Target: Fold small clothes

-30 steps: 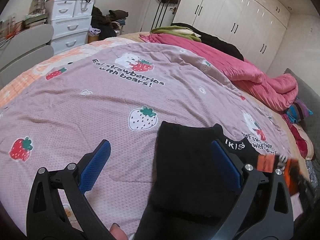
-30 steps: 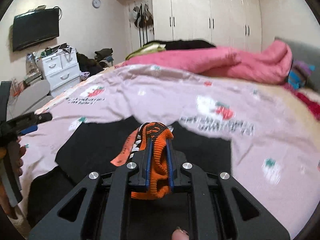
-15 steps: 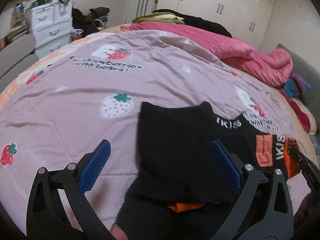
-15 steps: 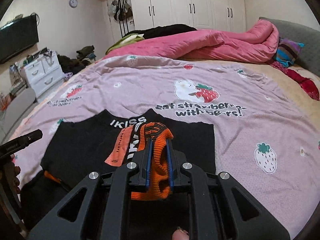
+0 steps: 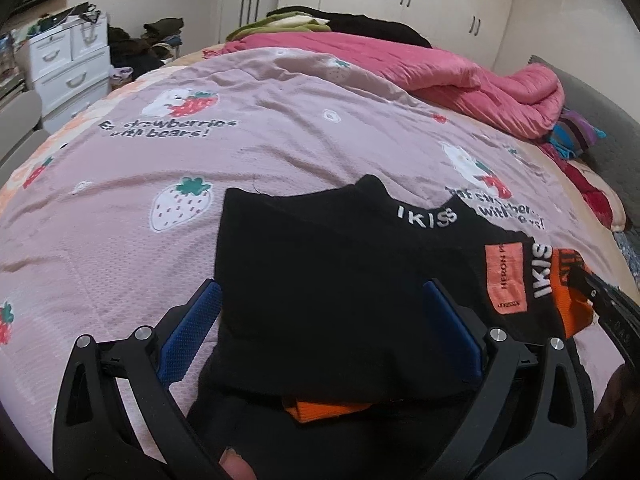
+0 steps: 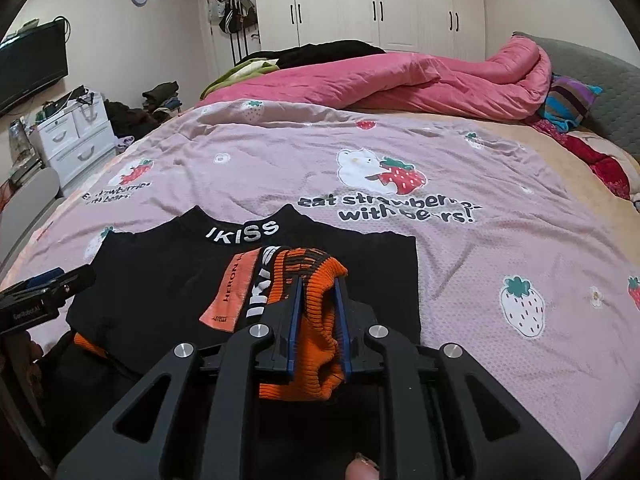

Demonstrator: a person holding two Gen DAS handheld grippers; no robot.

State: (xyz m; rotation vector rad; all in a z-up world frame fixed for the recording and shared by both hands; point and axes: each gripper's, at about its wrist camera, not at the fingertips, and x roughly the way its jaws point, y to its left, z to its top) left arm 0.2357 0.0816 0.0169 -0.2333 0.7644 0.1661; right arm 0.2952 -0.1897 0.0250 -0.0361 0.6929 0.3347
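While clamped, orange cuff (image 6: 320,312) fills right tool (image 6: 318,284).

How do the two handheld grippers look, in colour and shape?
Both are alike. The left gripper and the right gripper have matte black frames with triangular cut-outs and silver round bolts. Their fingers carry flat blue textured pads. Small white lettering marks the side of the left one.

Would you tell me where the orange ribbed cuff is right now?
In the right wrist view the orange ribbed cuff sits pinched between the right gripper fingers, low and centre, over the black garment on the pink bedspread.
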